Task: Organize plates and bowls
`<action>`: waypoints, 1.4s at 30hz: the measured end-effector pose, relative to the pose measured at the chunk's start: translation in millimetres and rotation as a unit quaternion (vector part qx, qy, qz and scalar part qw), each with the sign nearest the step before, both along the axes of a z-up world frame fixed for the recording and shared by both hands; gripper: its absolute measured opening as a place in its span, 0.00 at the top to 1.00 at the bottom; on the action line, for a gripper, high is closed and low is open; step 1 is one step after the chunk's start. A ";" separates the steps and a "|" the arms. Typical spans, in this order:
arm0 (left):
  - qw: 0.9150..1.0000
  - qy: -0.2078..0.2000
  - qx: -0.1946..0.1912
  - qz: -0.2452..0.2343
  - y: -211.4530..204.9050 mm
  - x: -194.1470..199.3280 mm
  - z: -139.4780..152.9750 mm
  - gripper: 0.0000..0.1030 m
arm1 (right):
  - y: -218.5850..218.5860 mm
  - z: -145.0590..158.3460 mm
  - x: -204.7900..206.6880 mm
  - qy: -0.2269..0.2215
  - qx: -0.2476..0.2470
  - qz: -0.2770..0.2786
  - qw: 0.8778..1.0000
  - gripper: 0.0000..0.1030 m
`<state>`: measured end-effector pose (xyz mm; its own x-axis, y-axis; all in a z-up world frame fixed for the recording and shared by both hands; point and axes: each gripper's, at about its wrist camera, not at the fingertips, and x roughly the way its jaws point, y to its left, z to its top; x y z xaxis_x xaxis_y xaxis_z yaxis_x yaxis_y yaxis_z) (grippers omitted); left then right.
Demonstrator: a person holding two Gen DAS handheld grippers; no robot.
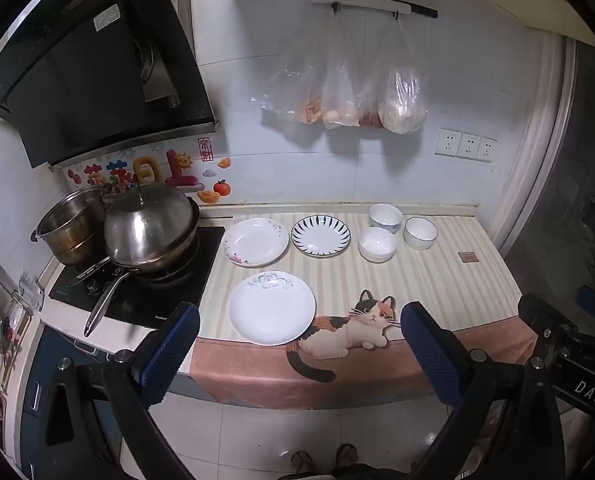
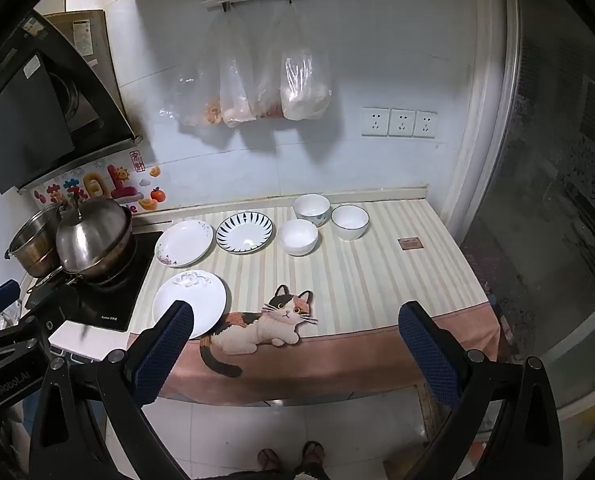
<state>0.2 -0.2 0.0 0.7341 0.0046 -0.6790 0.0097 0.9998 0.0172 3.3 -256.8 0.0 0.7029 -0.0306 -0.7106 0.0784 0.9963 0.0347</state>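
Observation:
Three plates lie on the striped counter cloth (image 1: 437, 284): a white plate with a grey flower (image 1: 272, 308) (image 2: 189, 303) nearest the front, a floral-rimmed plate (image 1: 255, 241) (image 2: 184, 242) behind it, and a blue-striped plate (image 1: 320, 235) (image 2: 244, 232) to its right. Three white bowls (image 1: 377, 243) (image 1: 385, 217) (image 1: 420, 233) cluster at the back right; in the right wrist view they are the bowls (image 2: 298, 237) (image 2: 312, 209) (image 2: 350, 221). My left gripper (image 1: 299, 328) and right gripper (image 2: 295, 326) both stand open and empty, well in front of the counter edge.
A stove (image 1: 137, 280) with a lidded wok (image 1: 151, 228) and a steel pot (image 1: 71, 226) stands at the left. Plastic bags (image 1: 357, 88) hang on the wall. A glass door (image 2: 557, 200) borders the right. A person's feet (image 2: 289, 458) stand on the floor tiles.

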 end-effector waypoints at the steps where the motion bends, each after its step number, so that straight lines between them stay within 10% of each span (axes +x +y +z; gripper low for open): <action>1: 1.000 -0.001 -0.001 0.000 0.0 0.0 0.0 0.00 | -0.1 0.2 0.3 0.000 -0.001 0.000 1.000 0.00; 42: 1.000 0.003 -0.004 0.001 5.7 3.1 -6.1 0.00 | 7.8 -4.6 8.1 0.005 0.007 -0.001 1.000 0.00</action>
